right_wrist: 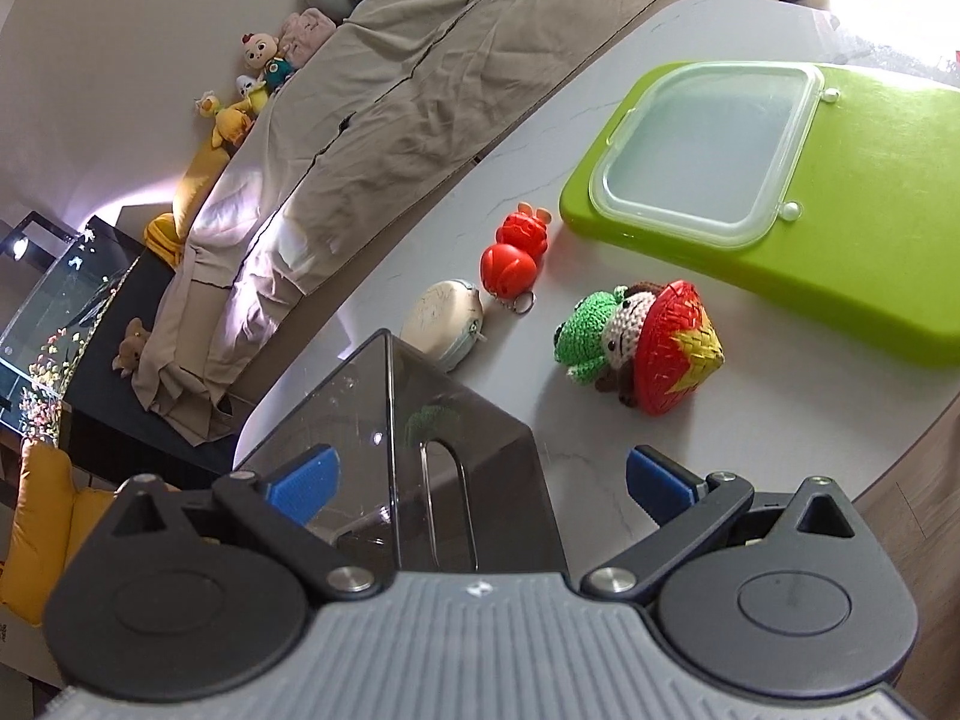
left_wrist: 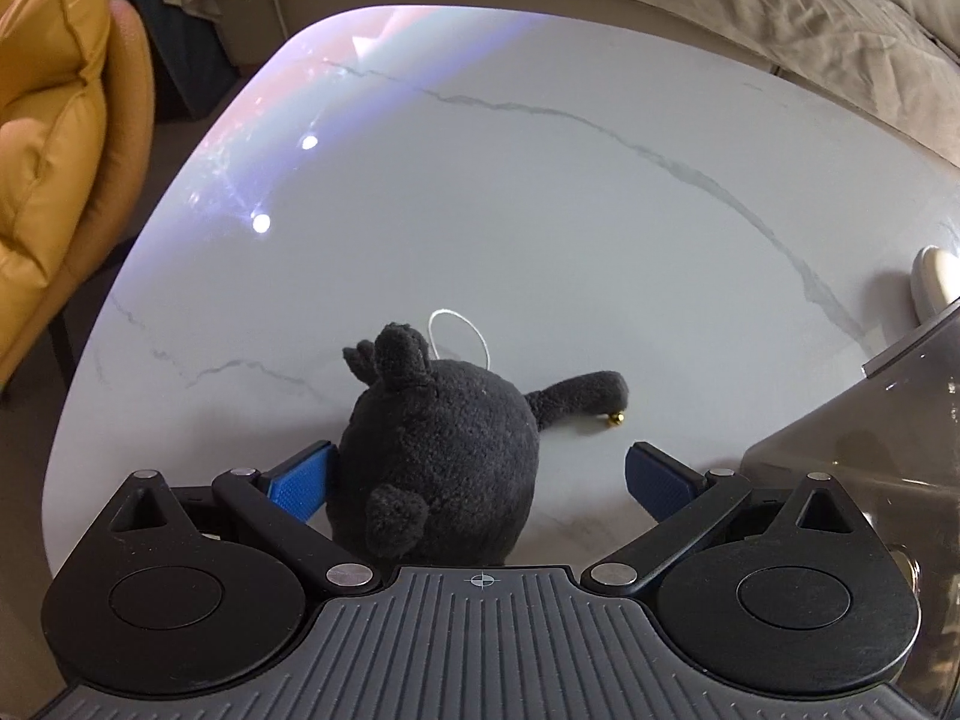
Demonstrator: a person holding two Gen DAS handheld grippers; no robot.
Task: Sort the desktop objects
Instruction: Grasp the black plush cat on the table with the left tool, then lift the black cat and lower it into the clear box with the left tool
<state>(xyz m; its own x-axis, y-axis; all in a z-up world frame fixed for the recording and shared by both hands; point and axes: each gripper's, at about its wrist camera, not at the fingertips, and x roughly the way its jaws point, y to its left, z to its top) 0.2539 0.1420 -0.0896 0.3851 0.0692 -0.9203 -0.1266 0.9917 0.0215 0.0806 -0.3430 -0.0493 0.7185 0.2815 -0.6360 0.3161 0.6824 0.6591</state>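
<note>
Low in the left wrist frame, the left tongs (left_wrist: 477, 480) stand wide open around a black plush toy (left_wrist: 441, 456) on the counter (left_wrist: 540, 210), left pad touching it, right pad apart. The right tongs (right_wrist: 480, 480) gape empty over a smoky clear box (right_wrist: 384, 420); a crochet doll (right_wrist: 636, 348) lies beyond.

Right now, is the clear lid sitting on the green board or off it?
On it. The clear lid lies flat on the green board, near its left end, within its edges.
</note>
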